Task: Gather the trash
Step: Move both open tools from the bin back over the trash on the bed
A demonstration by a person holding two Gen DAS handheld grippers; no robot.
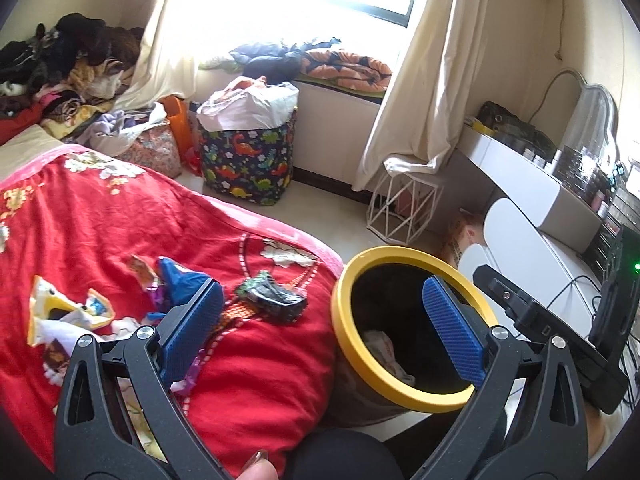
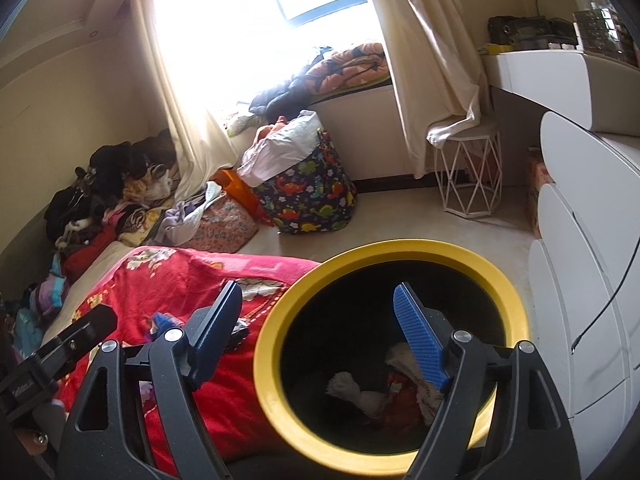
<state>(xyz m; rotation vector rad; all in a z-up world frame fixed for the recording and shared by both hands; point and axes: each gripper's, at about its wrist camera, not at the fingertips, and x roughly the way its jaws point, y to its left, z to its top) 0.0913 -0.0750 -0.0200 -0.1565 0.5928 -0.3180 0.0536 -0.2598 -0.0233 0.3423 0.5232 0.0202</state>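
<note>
Both grippers are hanging wide apart and empty. The left gripper (image 1: 320, 332) is nearer the dark wrapper (image 1: 276, 300), lying near the red blanket's (image 1: 256, 380) bin-side edge; the right gripper (image 2: 320, 340) is hovering over the yellow-rimmed bin (image 2: 272, 380).

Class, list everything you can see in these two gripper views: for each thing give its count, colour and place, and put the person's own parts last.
bin: one, black with a yellow rim, on the floor beside the bed; crumpled trash inside.
blanket: one, red with flowers, over the bed.
wrappers: several, mixed colours, on the blanket.
dark wrapper: one, black and green, on the blanket near the bin.
dinosaur bag: one, dark with coloured dinosaurs, on the floor under the window; stuffed full.
clothes pile: one, mostly dark, at the far end of the bed.
wire stool: one, white, by the curtain.
left gripper: one, black with blue pads, open, empty.
right gripper: one, same colours, open over the bin, empty.
</note>
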